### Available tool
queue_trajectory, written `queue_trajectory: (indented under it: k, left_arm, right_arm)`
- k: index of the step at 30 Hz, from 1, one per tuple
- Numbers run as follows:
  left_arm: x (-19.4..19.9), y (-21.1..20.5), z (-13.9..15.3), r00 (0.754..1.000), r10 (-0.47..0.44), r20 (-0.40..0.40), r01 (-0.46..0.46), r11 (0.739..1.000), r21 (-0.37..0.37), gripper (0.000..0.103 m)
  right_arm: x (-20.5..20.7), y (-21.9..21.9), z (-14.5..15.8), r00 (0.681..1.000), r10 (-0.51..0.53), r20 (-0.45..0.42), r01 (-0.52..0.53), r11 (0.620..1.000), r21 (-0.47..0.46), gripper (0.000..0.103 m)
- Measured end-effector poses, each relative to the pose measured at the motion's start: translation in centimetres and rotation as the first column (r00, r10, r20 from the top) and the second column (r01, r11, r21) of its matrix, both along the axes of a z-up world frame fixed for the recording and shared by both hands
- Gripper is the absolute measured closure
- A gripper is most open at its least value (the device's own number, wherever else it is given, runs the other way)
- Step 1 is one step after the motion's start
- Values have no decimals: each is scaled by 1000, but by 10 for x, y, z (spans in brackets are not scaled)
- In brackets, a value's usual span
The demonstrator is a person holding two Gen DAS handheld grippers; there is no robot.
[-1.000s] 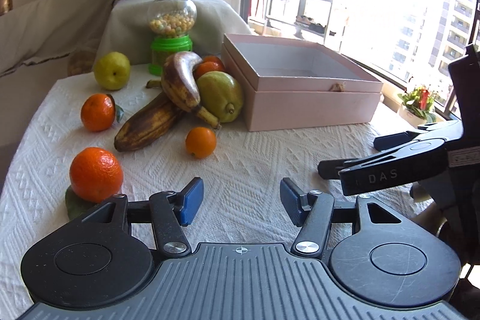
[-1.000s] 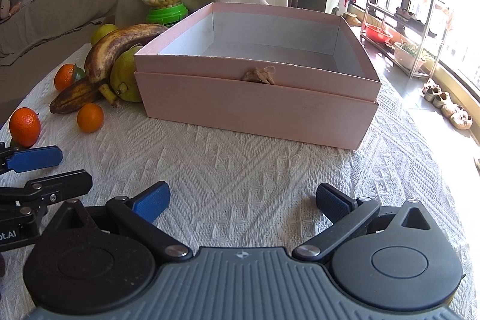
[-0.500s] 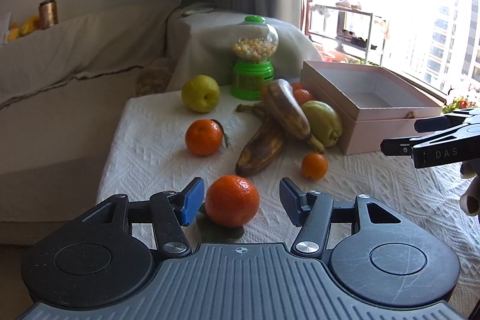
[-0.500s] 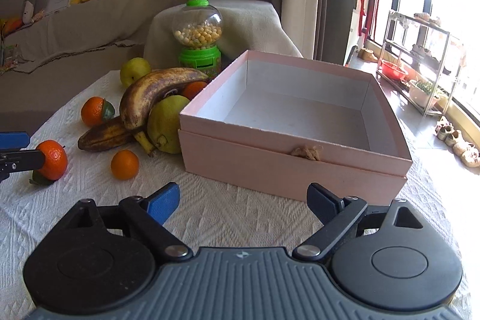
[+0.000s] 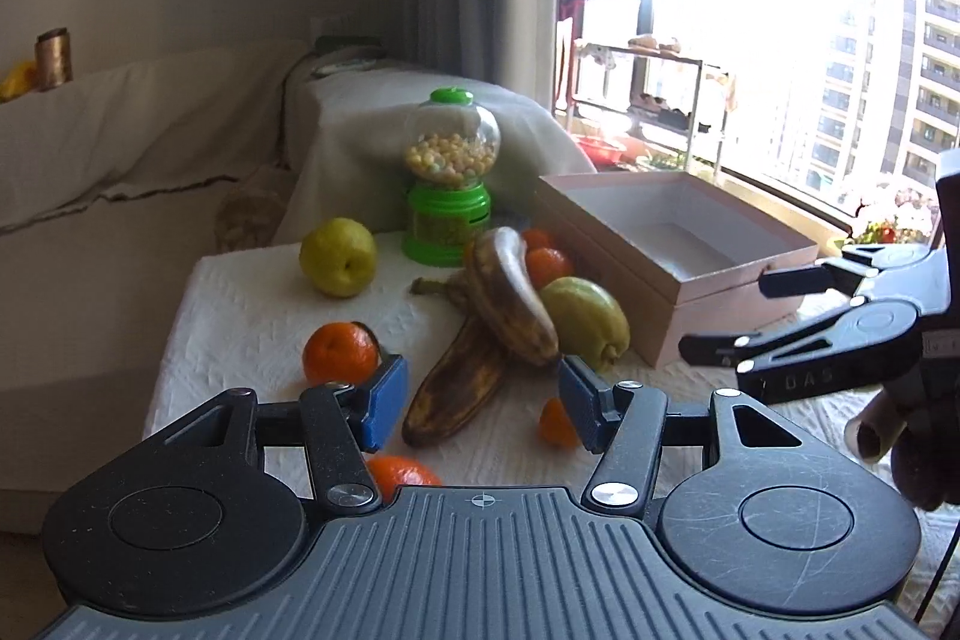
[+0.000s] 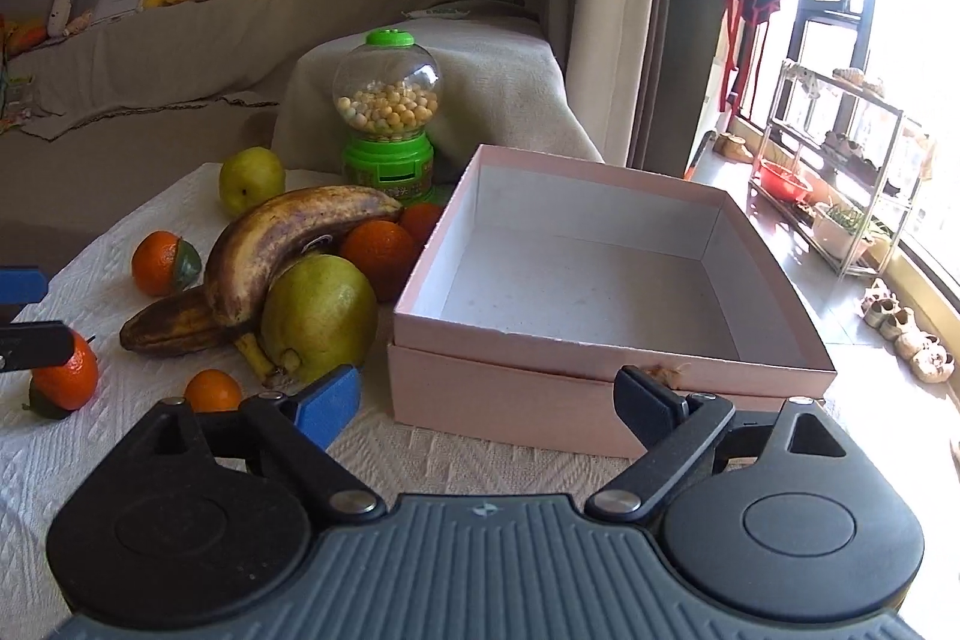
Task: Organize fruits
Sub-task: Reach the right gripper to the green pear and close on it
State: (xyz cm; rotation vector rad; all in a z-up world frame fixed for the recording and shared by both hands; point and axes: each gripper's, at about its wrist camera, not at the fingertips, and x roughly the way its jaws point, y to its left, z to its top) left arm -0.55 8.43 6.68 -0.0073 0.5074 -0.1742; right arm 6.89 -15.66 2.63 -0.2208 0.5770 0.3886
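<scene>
Two brown bananas [image 5: 504, 304] lean on a green pear [image 5: 585, 319] beside an open, empty pink box [image 5: 708, 280]. Oranges [image 5: 339, 352] lie around them, one [image 5: 402, 472] just under my left gripper [image 5: 477, 400], which is open and empty above the table's near left. A small orange [image 5: 555, 424] sits by its right finger. My right gripper [image 6: 489, 397] is open and empty in front of the box [image 6: 600, 280]. The bananas [image 6: 288, 244], pear [image 6: 318, 313] and oranges [image 6: 381, 247] lie to its left. A yellow-green apple [image 6: 249, 178] sits at the back.
A green candy dispenser [image 6: 387, 124] stands behind the fruit. The table has a white textured cloth [image 6: 420, 460]. A covered sofa [image 5: 120, 160] lies to the left and a window with a metal rack [image 6: 840, 196] to the right.
My left gripper has risen and tilted up, so the near orange has slid from between its fingers to below them. My right gripper has lifted and now looks down into the box.
</scene>
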Motion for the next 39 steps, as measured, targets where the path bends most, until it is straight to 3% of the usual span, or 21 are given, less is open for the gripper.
queue_trajectory:
  k: [4, 7, 10, 13, 15, 17, 18, 23, 28, 33, 39]
  left_arm:
    - [30, -33, 16, 990, -137, 42, 136, 990, 31, 42]
    - [51, -51, 16, 985, -174, 7, 174, 982, 68, 43]
    - [65, -48, 11, 994, -108, -4, 109, 992, 58, 43]
    - [82, -24, 8, 999, 16, -33, -18, 999, -35, 46]
    - [86, -8, 9, 997, 68, -36, -71, 994, -83, 47]
    - [84, 1, 10, 995, 93, -31, -95, 991, -92, 47]
    - [81, 5, 11, 994, 103, -27, -105, 990, -93, 47]
    - [62, 17, 11, 995, 100, -20, -102, 987, -127, 47]
    - [46, 25, 9, 996, 94, -4, -94, 986, -138, 47]
    - [36, 33, 4, 997, 81, -19, -83, 986, -146, 47]
    - [28, 40, 1, 996, 89, -25, -92, 981, -172, 47]
  right_arm:
    - [-13, 4, -9, 1000, 12, -2, -12, 1000, -17, 10]
    - [-19, -3, -12, 1000, 8, -12, -8, 1000, -1, 10]
    - [-21, -11, -9, 1000, -13, 12, 13, 1000, 0, 10]
    - [-12, -15, -6, 1000, 4, -19, -3, 998, 60, 11]
    - [-5, -8, -3, 997, 59, -52, -51, 990, 129, 21]
    - [2, 5, 1, 994, 85, -67, -73, 984, 165, 43]
    - [6, 12, 2, 993, 94, -74, -79, 981, 176, 46]
    - [30, 29, 1, 987, 80, -139, -45, 971, 236, 47]
    - [52, 30, -6, 962, 46, -268, 53, 936, 349, 46]
    - [61, 38, -16, 947, 39, -319, 85, 926, 368, 45]
    - [47, 32, -10, 946, 86, -312, 19, 948, 319, 51]
